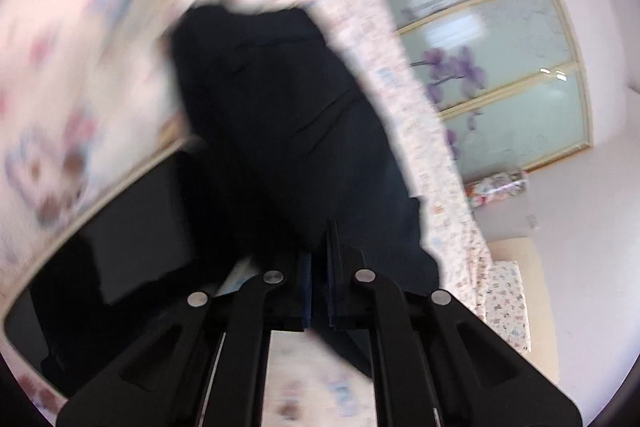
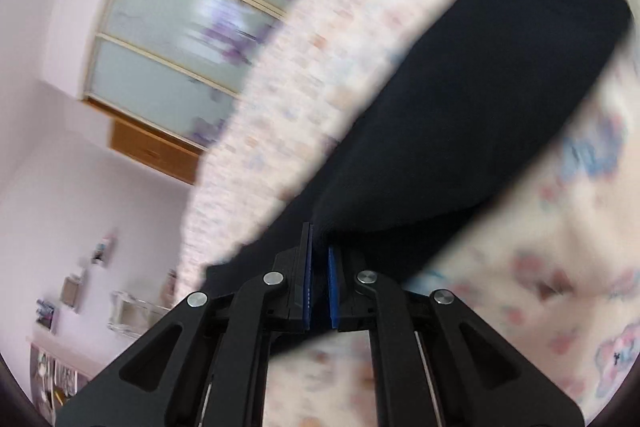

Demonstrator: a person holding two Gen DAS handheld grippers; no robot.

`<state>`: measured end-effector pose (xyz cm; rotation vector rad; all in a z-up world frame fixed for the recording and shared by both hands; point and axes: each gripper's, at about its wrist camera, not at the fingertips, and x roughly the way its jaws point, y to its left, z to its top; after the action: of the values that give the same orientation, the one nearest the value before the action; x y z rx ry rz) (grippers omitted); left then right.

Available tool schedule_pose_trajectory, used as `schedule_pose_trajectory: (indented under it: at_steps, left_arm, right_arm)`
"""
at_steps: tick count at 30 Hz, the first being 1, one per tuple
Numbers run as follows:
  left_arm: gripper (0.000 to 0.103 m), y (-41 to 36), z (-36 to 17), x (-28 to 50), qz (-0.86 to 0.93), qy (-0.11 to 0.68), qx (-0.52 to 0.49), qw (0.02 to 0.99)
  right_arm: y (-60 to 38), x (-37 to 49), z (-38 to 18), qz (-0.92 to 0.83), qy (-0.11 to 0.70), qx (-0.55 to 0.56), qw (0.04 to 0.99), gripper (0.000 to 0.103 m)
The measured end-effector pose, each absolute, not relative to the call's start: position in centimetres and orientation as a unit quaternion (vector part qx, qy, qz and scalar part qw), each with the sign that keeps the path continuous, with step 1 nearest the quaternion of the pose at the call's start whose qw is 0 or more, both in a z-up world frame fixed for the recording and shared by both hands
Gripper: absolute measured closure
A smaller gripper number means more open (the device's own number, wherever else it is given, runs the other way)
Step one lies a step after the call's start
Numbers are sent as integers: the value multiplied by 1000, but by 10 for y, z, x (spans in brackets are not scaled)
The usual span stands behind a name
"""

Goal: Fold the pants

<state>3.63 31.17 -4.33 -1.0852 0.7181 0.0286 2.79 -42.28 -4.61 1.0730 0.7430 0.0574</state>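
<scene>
The dark navy pants (image 1: 288, 115) hang stretched over a bed with a pale patterned sheet (image 1: 80, 75). My left gripper (image 1: 320, 259) is shut on one edge of the pants, which run away from its fingers up the left wrist view. My right gripper (image 2: 320, 251) is shut on another edge of the pants (image 2: 472, 107), which stretch up and to the right over the sheet (image 2: 520, 267). Both views are blurred by motion.
A wardrobe with frosted sliding doors and purple flower prints (image 1: 500, 75) stands beyond the bed, also seen in the right wrist view (image 2: 180, 39). A dark glossy panel (image 1: 120, 251) lies at the left. A wall with small shelves (image 2: 80, 291) is at the lower left.
</scene>
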Motion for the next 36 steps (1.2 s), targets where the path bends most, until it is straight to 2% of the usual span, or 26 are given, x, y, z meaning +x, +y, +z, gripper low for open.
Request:
schedule_pose_trajectory:
  at_steps: [3, 5, 6, 7, 8, 9, 10, 13, 15, 16, 18, 20, 23, 28, 30, 31, 32, 36]
  left_arm:
    - [94, 311, -49, 38, 17, 333, -511, 793]
    - [87, 308, -41, 39, 18, 335, -495, 801]
    - [75, 308, -38, 38, 14, 335, -492, 803]
    - [66, 307, -33, 36, 10, 329, -489, 808]
    - [62, 305, -27, 32, 17, 324, -481, 814]
    - [46, 304, -23, 28, 29, 320, -471, 821]
    - [31, 305, -16, 21, 48, 312, -455, 833]
    - [26, 295, 9, -3, 100, 256, -395, 876]
    - [24, 284, 28, -18, 123, 209, -350, 905]
    - [16, 278, 35, -23, 124, 190, -334, 915]
    - [8, 260, 45, -20, 82, 177, -314, 929]
    - [8, 243, 43, -3, 16, 205, -311, 928]
    - [8, 211, 27, 28, -60, 261, -303, 915]
    - [8, 172, -2, 60, -95, 312, -285, 901]
    - [8, 166, -11, 69, -83, 317, -273, 904]
    - [8, 165, -15, 72, -76, 314, -262, 909]
    - [8, 162, -19, 73, -73, 311, -253, 913]
    - [2, 144, -27, 63, -73, 296, -203, 930]
  right_arm:
    - [-425, 26, -59, 27, 346, 512, 785, 96]
    - [-426, 26, -57, 29, 352, 511, 784, 95]
    - [-427, 26, -55, 32, 361, 512, 779, 94]
    - [-429, 26, -54, 34, 365, 513, 776, 91]
    - [-431, 24, -53, 37, 367, 516, 773, 83]
    - [-433, 22, -51, 41, 367, 519, 771, 79]
    - [-436, 18, -48, 43, 366, 522, 769, 71]
    - [-449, 0, -38, 24, 347, 529, 774, 48]
    - [-467, -16, -28, -8, 310, 541, 782, 46]
    - [-477, -21, -24, -25, 288, 548, 785, 46]
    - [-498, -32, -20, -68, 254, 567, 781, 46]
    - [-518, -38, -22, -94, 234, 591, 766, 49]
    - [-532, -33, -31, -126, 259, 602, 745, 57]
    - [-542, -23, -35, -185, 257, 588, 745, 60]
    - [-543, -17, -31, -204, 264, 566, 754, 71]
    - [-542, -10, -27, -217, 281, 536, 766, 94]
    - [-539, -4, -20, -229, 291, 506, 779, 98]
    - [-524, 15, 20, -202, 296, 426, 831, 98]
